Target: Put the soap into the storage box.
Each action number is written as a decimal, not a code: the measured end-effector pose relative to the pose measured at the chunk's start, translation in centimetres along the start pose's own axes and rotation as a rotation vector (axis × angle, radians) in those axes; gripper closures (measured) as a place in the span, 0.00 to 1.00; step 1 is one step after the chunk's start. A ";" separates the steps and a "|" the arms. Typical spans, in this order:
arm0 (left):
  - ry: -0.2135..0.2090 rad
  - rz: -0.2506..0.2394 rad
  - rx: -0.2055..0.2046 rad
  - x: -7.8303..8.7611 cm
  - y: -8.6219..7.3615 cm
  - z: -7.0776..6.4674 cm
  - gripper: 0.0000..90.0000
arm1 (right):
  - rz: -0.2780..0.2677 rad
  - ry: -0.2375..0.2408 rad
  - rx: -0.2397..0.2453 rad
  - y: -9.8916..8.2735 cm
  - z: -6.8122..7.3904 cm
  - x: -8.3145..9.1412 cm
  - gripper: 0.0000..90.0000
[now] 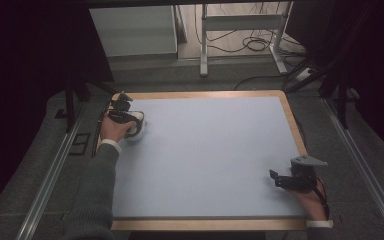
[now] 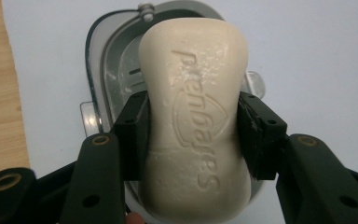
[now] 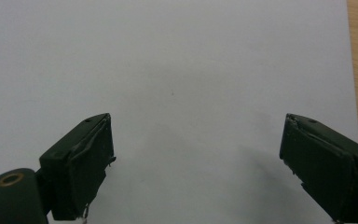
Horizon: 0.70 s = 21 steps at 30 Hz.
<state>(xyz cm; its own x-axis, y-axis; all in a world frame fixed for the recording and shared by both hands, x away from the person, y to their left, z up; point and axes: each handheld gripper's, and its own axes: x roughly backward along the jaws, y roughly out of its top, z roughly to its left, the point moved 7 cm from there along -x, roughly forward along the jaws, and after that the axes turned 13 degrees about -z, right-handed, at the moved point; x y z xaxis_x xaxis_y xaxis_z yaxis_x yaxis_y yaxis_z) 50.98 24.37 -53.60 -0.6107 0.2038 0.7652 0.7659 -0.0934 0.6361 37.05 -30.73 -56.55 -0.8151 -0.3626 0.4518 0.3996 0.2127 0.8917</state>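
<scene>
- Cream oval bar of soap (image 2: 195, 121), pinched between the left gripper's (image 2: 193, 135) pads, sits over a grey plastic soap dish (image 2: 103, 79) near the pale blue mat's (image 1: 215, 150) far-left corner.
- Right gripper (image 3: 196, 163): jaws wide apart, holding nothing, above bare mat.

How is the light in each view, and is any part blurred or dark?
High view: dim, the surroundings nearly black, the mat evenly lit, the left claw small and unclear. Left gripper view: bright and sharp, the embossed letters on the soap readable, small glints on the dish rim. Right gripper view: the right claw is open, with soft shadows on the mat beside its jaws.
</scene>
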 end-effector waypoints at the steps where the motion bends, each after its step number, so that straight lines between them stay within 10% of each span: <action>1: -0.003 0.003 0.005 -0.1 -0.1 0.0 0.55 | -0.001 0.000 0.000 0.0 0.0 0.0 0.11; 9: -0.036 -0.036 0.044 -0.2 -0.1 -0.4 0.47 | -0.007 0.007 -0.005 0.1 0.0 0.1 0.11; 21: -0.082 -0.110 -0.011 1.9 0.6 -2.2 0.35 | -0.012 0.005 -0.015 0.1 -0.1 0.3 0.11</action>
<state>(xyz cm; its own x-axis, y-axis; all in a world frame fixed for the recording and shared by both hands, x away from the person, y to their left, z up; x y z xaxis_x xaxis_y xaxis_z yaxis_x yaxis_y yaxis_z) 49.86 22.54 -51.52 -0.6719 0.2921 0.6806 0.6929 -0.0766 0.7170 36.90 -30.86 -56.36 -0.8176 -0.3697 0.4414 0.3963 0.1949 0.8972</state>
